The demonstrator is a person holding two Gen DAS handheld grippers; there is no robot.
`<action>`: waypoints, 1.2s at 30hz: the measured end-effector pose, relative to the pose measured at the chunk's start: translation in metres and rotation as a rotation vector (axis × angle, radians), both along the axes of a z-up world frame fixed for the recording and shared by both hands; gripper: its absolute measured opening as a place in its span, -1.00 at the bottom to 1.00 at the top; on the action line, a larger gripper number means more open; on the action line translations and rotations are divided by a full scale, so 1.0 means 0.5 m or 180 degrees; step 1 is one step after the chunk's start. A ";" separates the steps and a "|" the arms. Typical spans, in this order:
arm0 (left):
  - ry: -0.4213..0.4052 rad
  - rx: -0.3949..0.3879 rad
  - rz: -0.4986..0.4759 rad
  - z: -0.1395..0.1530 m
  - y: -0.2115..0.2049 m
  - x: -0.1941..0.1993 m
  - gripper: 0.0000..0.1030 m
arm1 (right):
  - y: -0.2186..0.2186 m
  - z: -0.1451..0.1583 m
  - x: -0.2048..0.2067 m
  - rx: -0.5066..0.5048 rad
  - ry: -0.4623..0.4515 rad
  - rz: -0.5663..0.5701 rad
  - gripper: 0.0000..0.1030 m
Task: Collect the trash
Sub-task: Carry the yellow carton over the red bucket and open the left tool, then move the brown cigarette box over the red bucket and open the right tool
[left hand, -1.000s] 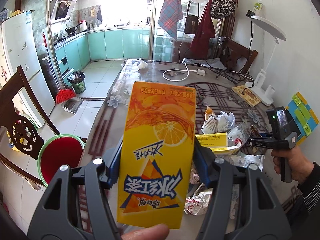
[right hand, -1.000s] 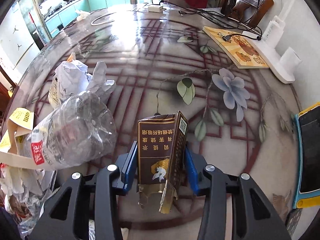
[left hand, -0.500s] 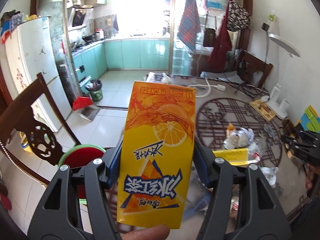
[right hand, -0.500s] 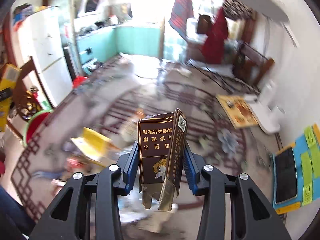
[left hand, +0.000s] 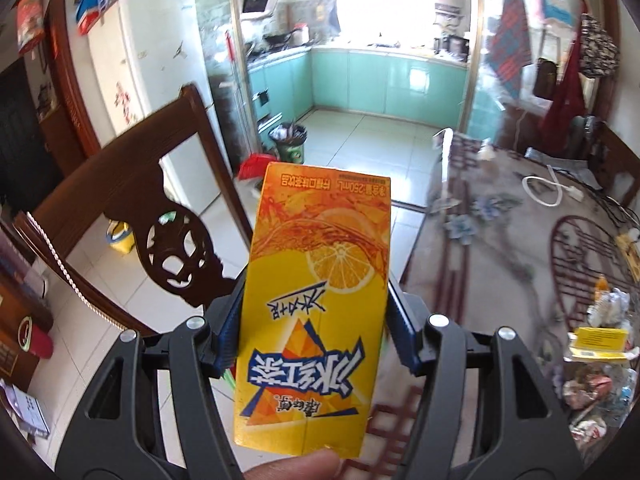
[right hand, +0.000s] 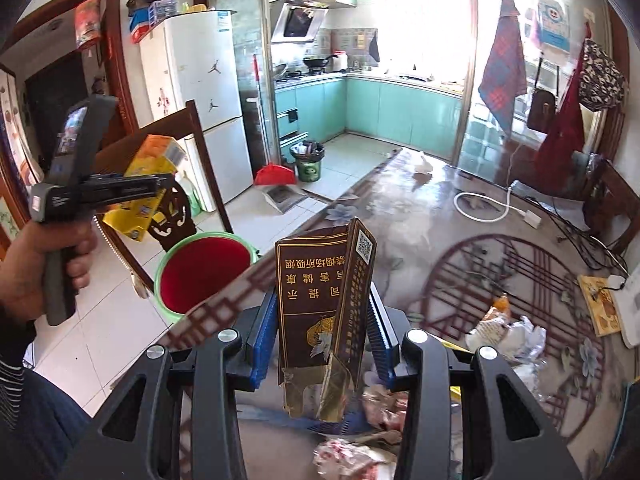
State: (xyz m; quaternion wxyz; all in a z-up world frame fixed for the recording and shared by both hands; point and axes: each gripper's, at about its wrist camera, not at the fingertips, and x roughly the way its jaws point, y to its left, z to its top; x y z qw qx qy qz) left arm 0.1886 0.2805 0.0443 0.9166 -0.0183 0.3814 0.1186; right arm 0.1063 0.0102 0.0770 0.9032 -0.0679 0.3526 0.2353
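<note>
My left gripper (left hand: pixel 316 336) is shut on a yellow-orange drink carton (left hand: pixel 316 300), held in the air beside the table's left edge; it also shows in the right wrist view (right hand: pixel 120 190) with the carton (right hand: pixel 154 168) above a dark wooden chair. My right gripper (right hand: pixel 320 336) is shut on a torn brown cigarette box (right hand: pixel 320 300), held above the table's near-left edge. A green bin with a red inside (right hand: pixel 204 272) stands on the floor beside the table, below and between the grippers. More crumpled trash (right hand: pixel 508 332) lies on the table.
A carved wooden chair (left hand: pixel 160 216) stands left of the table (left hand: pixel 500 248). A white cable (right hand: pixel 484 208), a yellow book (right hand: pixel 600 304) and a white lamp base (right hand: pixel 628 312) lie on the table. A fridge (right hand: pixel 204 100), red dustpan (right hand: pixel 276 176) and a small kitchen bin (right hand: pixel 308 162) are beyond.
Both grippers rose off the table and swung left towards the bin side. The right gripper lifted the cigarette box away from the trash pile. The left one carried the carton out past the table edge.
</note>
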 end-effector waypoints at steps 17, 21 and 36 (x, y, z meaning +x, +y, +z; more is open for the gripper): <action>0.0519 -0.0229 0.0229 -0.209 0.123 0.091 0.53 | 0.186 -0.043 0.049 -0.0073 0.0083 0.0321 -0.22; 0.0427 -0.0269 0.0291 -0.191 0.134 0.089 0.69 | 0.198 -0.056 0.057 -0.0081 0.0121 0.0338 -0.22; -0.0400 -0.0003 0.0979 -0.026 0.244 -0.015 0.91 | 0.364 -0.086 0.120 -0.0072 0.0089 0.0825 -0.21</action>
